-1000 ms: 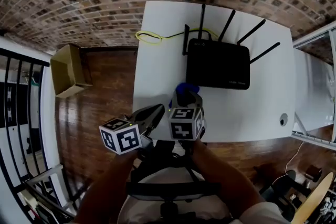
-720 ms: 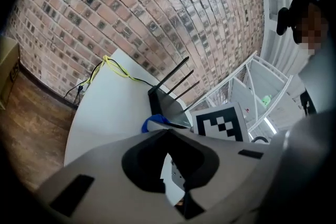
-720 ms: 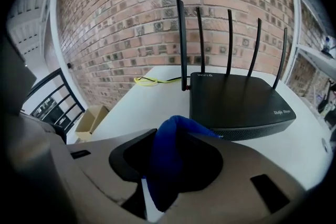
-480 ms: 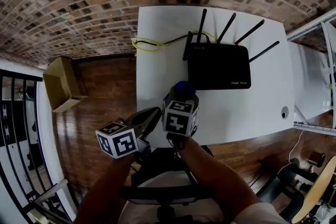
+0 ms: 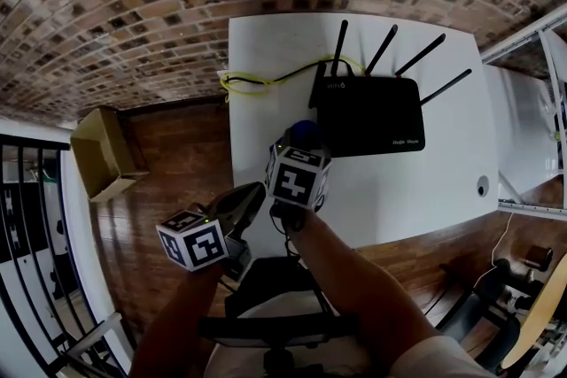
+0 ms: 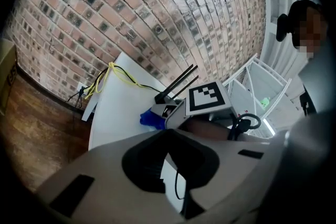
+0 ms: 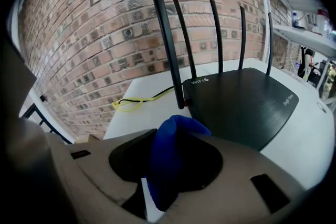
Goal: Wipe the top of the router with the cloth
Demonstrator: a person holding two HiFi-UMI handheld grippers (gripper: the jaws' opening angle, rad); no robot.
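Our right tongs (image 5: 301, 144) are clamped on the blue cloth (image 7: 169, 157), holding it just beside the near left corner of the black router (image 5: 370, 112), which lies on the white bench (image 5: 266, 66). Our left tongs (image 5: 252, 193) are closed on nothing, by the bench's near left corner.

Black router (image 5: 368, 113) on white table (image 5: 425, 190); right gripper (image 5: 301, 142), holding blue cloth (image 5: 306, 132), beside router's front-left corner; left gripper (image 5: 255, 192) near table edge.
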